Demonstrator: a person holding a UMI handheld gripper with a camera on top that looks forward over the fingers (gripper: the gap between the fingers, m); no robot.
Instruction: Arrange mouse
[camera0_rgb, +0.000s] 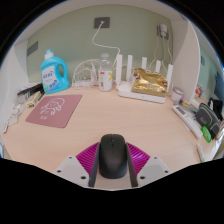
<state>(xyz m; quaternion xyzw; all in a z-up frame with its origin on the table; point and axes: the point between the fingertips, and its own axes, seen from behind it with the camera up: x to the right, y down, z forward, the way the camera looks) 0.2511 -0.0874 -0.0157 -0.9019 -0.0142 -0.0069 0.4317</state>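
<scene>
Black oval computer mouse (112, 154) held between the two fingers of the hand-held gripper (112, 163), magenta pads (88, 157) pressed against both its flanks; clenched on the mouse, no gap visible at either side. Mouse positioned over the near edge of the pale wooden desk (110, 115); cannot tell whether resting on the surface or lifted just clear of it.

Beyond the fingers, toward the left side of the desk: flat pink rectangular mouse mat (54, 109) with a faint white drawing, lying flat, well apart from the mouse. Behind the mat, near the far left corner: blue plastic detergent bottle (54, 72) with a white-and-red label, upright. Just beside it toward the middle of the far edge: clear lidded jar (86, 76) and a small white cylindrical container (105, 79).

At the far edge, right of centre: white router (144, 69) with upright antennas, and in front of it a gold-coloured wrapped box (148, 87) on a white tray. Along the right edge: cluttered small items, including something green (206, 131); too small to identify.

On the wall behind: grey socket (102, 22) with a white cable hanging down.
</scene>
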